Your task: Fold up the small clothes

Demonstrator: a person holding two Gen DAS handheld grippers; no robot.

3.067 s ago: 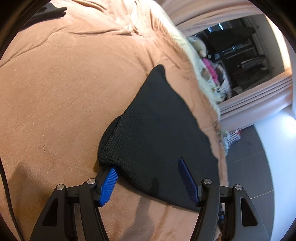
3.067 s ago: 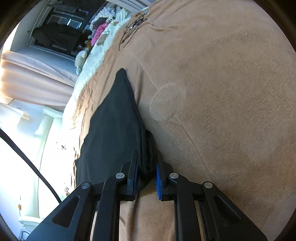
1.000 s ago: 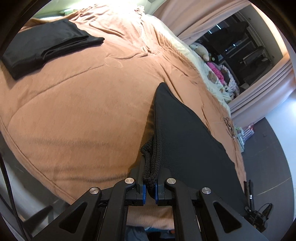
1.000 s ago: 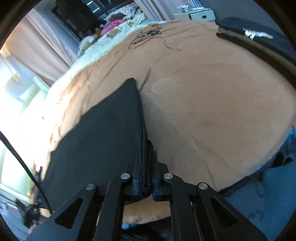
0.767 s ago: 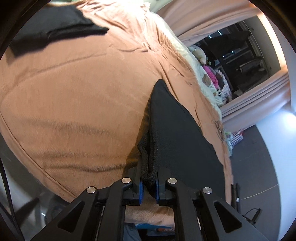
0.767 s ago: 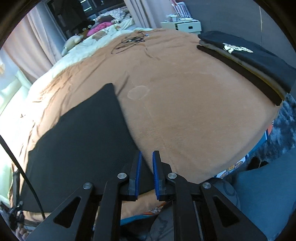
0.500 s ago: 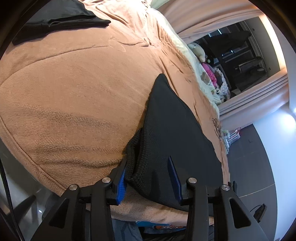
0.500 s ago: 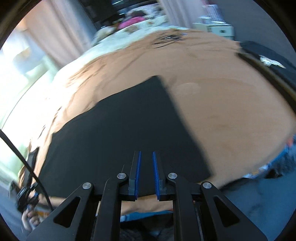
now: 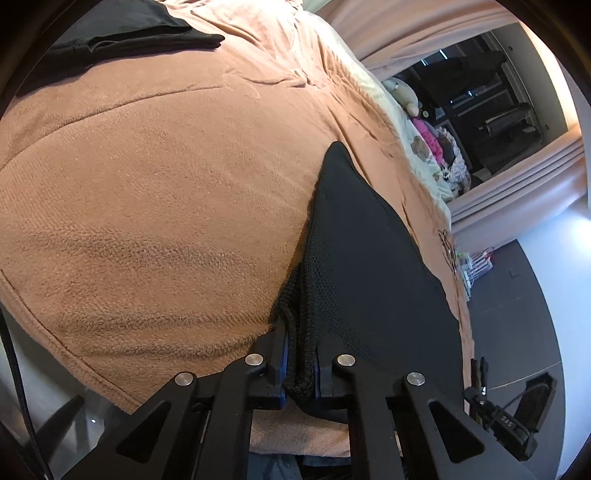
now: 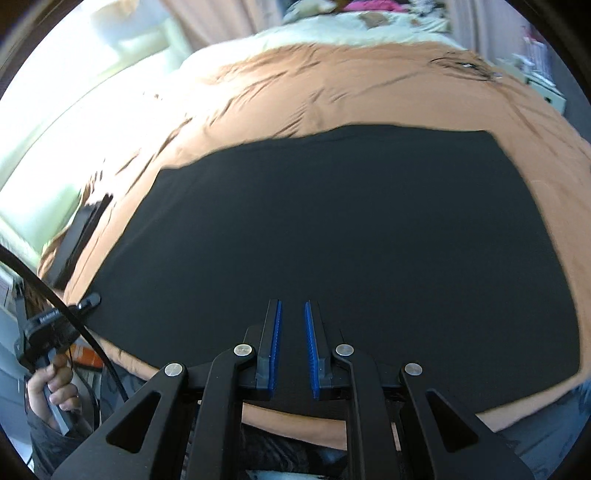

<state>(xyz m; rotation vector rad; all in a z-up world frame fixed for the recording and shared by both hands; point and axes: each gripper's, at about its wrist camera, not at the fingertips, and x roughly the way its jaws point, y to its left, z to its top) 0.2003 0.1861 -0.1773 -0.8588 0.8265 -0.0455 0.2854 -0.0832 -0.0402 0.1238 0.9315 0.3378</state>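
Garment (image 10: 332,229) lies on blanket (image 9: 166,184), near edge.

A bedroom in a home: a wide bed under a brown fleece blanket (image 9: 166,192), a cream cover (image 10: 332,29) along its far edge with a soft toy (image 9: 404,98) and pink cloth (image 9: 428,136) on it, long pale curtains (image 9: 517,184), and folded dark clothes (image 9: 122,26) at the bed's far corner.

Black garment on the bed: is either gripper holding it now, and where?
The left gripper is closing on the black garment's bunched near corner. The right gripper holds nothing.
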